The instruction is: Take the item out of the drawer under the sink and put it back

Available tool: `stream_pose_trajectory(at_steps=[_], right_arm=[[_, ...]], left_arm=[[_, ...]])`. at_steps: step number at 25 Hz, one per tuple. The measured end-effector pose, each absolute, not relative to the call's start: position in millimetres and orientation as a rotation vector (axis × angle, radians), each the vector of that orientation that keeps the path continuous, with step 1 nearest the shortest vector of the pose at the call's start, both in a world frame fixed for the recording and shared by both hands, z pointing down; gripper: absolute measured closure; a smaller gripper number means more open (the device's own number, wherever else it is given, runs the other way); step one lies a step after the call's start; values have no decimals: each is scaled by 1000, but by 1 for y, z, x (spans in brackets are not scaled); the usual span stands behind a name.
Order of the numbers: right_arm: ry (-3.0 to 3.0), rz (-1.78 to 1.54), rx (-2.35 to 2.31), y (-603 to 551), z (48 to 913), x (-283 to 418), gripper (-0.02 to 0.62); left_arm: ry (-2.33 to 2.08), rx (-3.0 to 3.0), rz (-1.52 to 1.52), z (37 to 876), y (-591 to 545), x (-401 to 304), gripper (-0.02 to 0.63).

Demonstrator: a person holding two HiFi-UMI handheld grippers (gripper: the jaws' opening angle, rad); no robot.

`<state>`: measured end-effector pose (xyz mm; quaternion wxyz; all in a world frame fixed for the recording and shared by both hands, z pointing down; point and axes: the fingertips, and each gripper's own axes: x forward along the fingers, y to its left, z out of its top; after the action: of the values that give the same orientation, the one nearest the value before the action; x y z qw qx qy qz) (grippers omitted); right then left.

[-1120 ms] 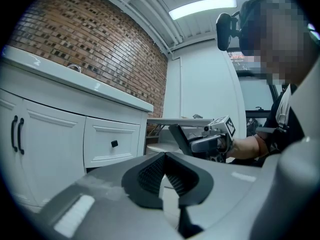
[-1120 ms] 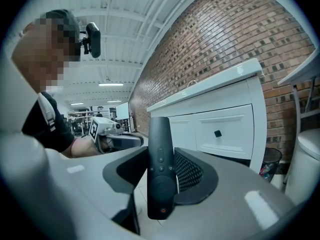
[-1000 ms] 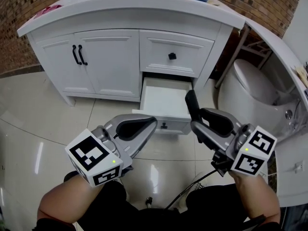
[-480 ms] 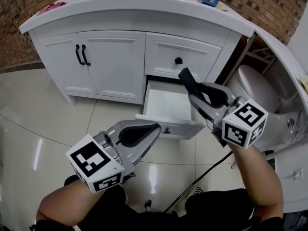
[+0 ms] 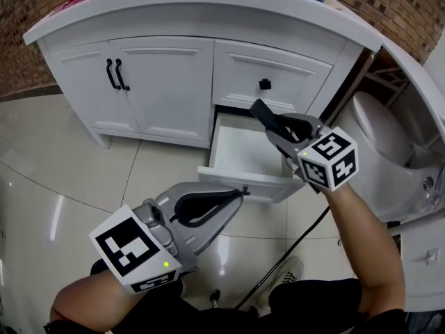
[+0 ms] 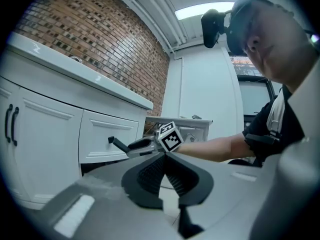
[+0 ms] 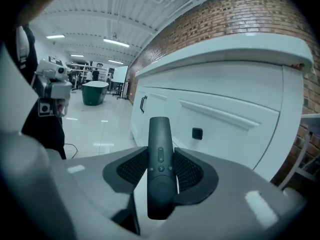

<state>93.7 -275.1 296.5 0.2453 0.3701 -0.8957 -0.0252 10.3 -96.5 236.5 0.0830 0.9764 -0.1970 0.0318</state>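
Clamped remote lengthwise in right hand-held gripper, tip poking forward, above open drawer near its back edge; judged out of drawer, return not yet done. Held left hand-held gripper clenched, empty, low over floor, clear of drawer's front.

Glossy pale floor tiles mirror the lights; a smooth white-painted cabinet with matt black handles; a rough brick wall — and a matt black plastic remote between ribbed pads.
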Motion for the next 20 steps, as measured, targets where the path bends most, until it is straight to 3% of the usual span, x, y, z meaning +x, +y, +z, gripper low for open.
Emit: stream_pose_trajectory(at_steps=[20], right_arm=[[-2014, 55, 558, -330, 492, 86, 425]], left_arm=[[-620, 2893, 103, 244, -126, 9, 600]])
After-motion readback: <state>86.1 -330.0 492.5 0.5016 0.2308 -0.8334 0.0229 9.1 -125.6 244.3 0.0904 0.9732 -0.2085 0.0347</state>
